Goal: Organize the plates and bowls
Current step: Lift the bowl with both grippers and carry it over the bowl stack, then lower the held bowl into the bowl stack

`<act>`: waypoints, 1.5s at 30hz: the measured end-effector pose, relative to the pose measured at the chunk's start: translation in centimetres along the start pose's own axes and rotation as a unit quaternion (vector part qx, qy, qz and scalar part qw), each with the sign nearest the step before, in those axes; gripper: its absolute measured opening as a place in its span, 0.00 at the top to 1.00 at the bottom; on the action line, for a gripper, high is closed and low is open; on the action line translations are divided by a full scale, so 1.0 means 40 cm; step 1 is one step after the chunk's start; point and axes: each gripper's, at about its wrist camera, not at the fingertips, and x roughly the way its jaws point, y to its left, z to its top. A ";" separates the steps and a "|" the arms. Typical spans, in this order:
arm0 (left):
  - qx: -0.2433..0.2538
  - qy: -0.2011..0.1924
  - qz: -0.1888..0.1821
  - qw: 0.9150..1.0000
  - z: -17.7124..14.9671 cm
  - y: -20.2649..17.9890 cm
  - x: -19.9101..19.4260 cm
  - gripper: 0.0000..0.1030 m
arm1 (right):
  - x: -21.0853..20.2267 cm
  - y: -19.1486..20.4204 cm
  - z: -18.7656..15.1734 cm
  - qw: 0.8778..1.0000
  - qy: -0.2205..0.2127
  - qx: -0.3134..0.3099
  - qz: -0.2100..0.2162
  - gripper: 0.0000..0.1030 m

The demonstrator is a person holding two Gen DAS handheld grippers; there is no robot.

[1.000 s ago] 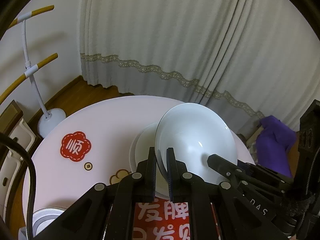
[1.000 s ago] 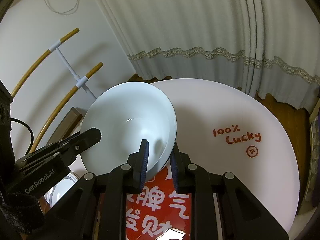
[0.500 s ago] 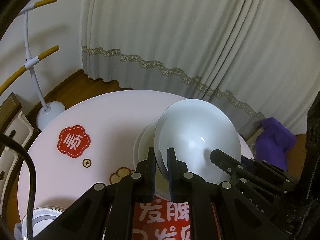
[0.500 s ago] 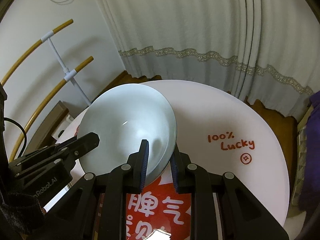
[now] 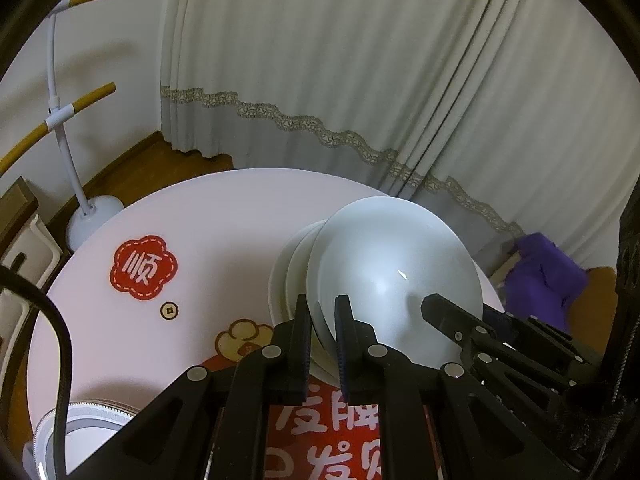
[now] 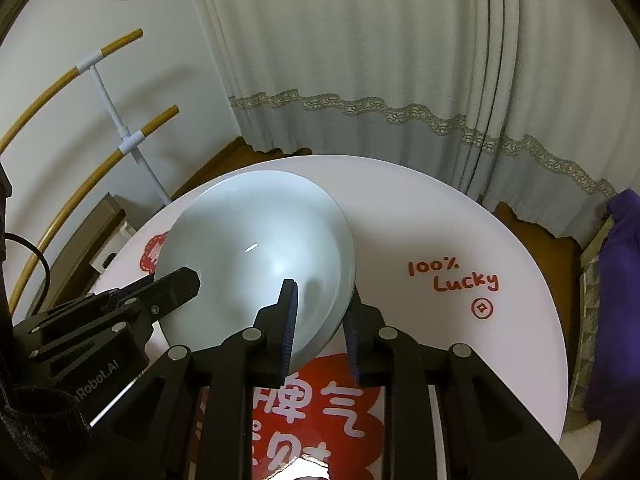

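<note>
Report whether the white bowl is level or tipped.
Tipped: the white bowl hangs above the stacked dishes, its far rim higher.

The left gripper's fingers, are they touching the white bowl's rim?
Touching. In the left wrist view the left gripper has both fingers pressed against the white bowl rim, no gap visible.

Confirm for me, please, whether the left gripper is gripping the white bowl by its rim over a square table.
Not quite: the table is round. The left gripper is gripping the white bowl by its rim over it, as the left wrist view shows.
</note>
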 end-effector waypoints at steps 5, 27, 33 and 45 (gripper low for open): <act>0.000 -0.001 -0.003 1.000 -0.007 0.000 -0.005 0.92 | 0.002 0.015 0.004 1.000 0.002 0.000 -0.018 0.77; 0.007 -0.003 0.002 1.000 -0.004 -0.004 -0.001 0.92 | 0.035 -0.040 0.016 0.998 0.025 0.057 0.008 0.76; 0.006 -0.003 0.001 1.000 -0.002 0.002 0.001 0.92 | 0.046 -0.060 0.014 0.997 0.030 0.075 0.014 0.76; 0.003 0.004 0.001 1.000 0.013 0.005 0.004 0.91 | 0.072 -0.094 0.018 0.989 0.042 0.120 0.071 0.76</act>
